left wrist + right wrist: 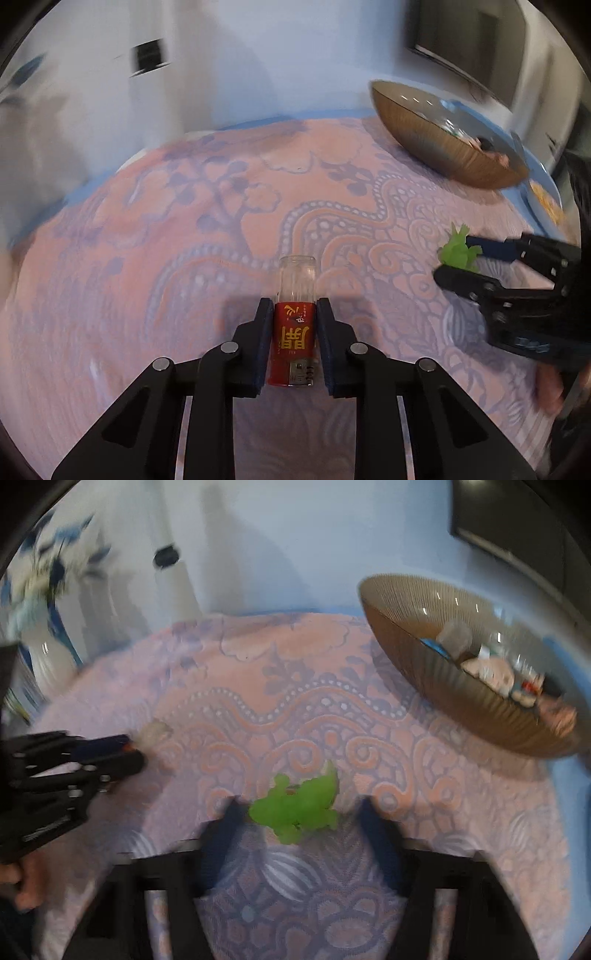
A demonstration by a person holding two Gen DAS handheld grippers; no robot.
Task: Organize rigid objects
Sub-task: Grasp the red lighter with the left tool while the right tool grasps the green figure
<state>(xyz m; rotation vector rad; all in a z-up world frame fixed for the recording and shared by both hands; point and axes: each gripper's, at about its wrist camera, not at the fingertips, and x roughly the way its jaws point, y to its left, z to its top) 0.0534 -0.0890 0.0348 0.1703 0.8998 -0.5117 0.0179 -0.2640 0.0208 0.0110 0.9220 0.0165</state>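
left gripper (293, 314) clamped on lighter (293, 343) | right gripper (299, 805) jaws apart around green toy (295, 808) | risk: motion blur suggests fast travel; lighter may slip before bowl (417, 136)

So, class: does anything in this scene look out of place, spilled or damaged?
Nothing looks spilled or broken. The small green plastic toy lies loose on the pink patterned cloth, between the open right claw fingers, outside the brown ribbed bowl. The left claw grips a red lighter with a clear end.
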